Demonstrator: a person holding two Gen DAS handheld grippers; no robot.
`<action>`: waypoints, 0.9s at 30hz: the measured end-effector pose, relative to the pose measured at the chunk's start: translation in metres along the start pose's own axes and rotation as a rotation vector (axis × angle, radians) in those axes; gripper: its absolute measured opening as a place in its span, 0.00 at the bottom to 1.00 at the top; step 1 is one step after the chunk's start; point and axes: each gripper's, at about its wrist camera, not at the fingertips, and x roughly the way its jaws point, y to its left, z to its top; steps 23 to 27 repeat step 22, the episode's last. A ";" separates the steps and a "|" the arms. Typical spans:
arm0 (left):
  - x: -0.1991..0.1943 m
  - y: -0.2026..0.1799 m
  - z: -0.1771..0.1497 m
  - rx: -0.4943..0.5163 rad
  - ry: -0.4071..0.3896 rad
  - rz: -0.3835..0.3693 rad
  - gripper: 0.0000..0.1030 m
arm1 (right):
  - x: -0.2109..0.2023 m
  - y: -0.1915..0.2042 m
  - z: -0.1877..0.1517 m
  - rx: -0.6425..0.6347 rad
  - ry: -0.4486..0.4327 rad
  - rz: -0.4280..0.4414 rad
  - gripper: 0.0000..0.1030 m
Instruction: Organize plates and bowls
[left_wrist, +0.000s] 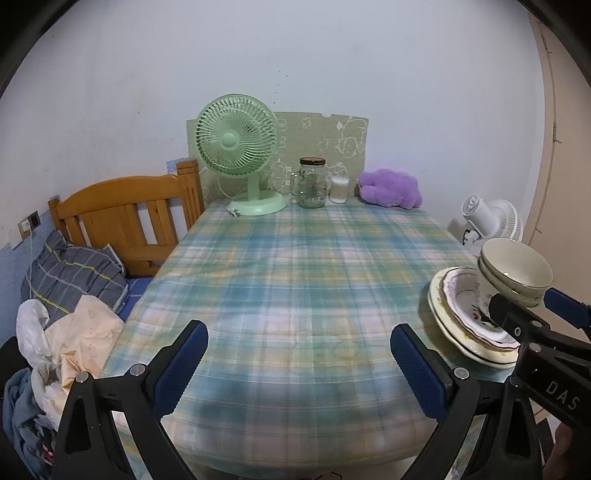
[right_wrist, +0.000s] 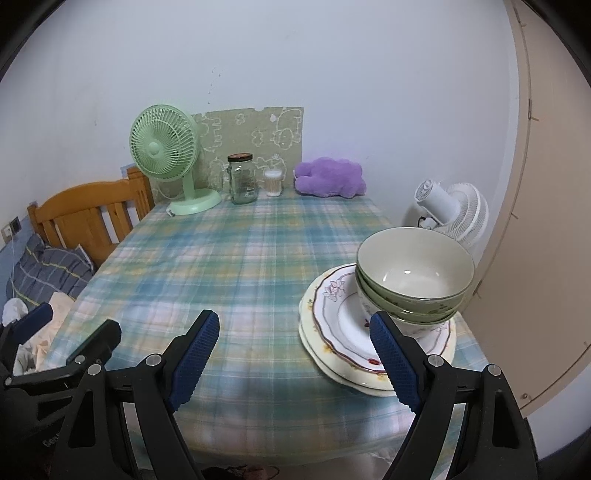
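A stack of nested bowls (right_wrist: 413, 284) with green outsides sits on a stack of floral-rimmed plates (right_wrist: 332, 325) at the table's near right edge. The bowls (left_wrist: 517, 273) and plates (left_wrist: 458, 306) also show at the right of the left wrist view. My right gripper (right_wrist: 295, 358) is open and empty, its right finger just in front of the plates and bowls. My left gripper (left_wrist: 299, 362) is open and empty over the near middle of the plaid tablecloth (left_wrist: 295, 277), left of the stack.
At the table's far end stand a green desk fan (left_wrist: 238, 147), a glass jar (left_wrist: 312, 182), a cotton swab tub (left_wrist: 339, 190) and a purple plush (left_wrist: 389, 187). A wooden bed with bedding and clothes (left_wrist: 70, 295) lies left. A white fan (right_wrist: 454, 210) and door stand right.
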 end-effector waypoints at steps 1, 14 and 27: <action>0.000 -0.002 0.000 0.002 -0.003 -0.001 0.97 | -0.001 -0.002 -0.001 0.003 -0.001 -0.003 0.83; -0.008 -0.010 0.000 0.014 -0.027 0.020 0.97 | -0.007 -0.011 -0.004 0.013 -0.007 0.007 0.83; -0.012 -0.011 0.003 0.019 -0.028 0.029 1.00 | -0.008 -0.011 -0.002 0.020 0.005 0.014 0.83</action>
